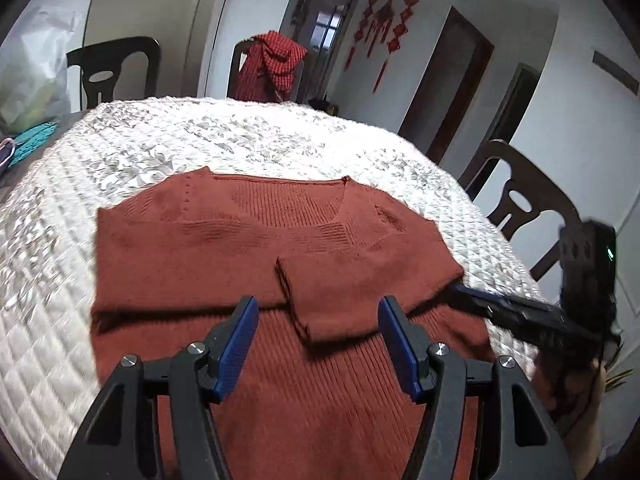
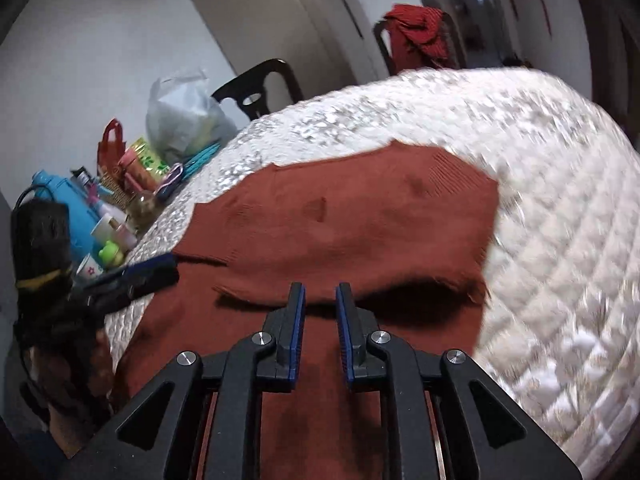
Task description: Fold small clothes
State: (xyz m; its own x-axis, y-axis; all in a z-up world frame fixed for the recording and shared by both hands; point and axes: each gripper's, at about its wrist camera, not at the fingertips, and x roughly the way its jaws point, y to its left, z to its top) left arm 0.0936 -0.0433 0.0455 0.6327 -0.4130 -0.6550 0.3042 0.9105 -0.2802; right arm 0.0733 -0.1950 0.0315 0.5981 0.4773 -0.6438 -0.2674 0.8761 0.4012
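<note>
Left tool apart, right tool narrowly apart, both empty over sweater on quilted desk. Risk: folded sleeve slipping back; thin knit snagging.

sweater on quilted table, chairs behind

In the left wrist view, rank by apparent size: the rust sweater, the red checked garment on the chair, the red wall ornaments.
1. Rust sweater, though nearness inflates it.
2. Red checked garment.
3. Red wall ornaments, roughly alike; unsure.
</note>
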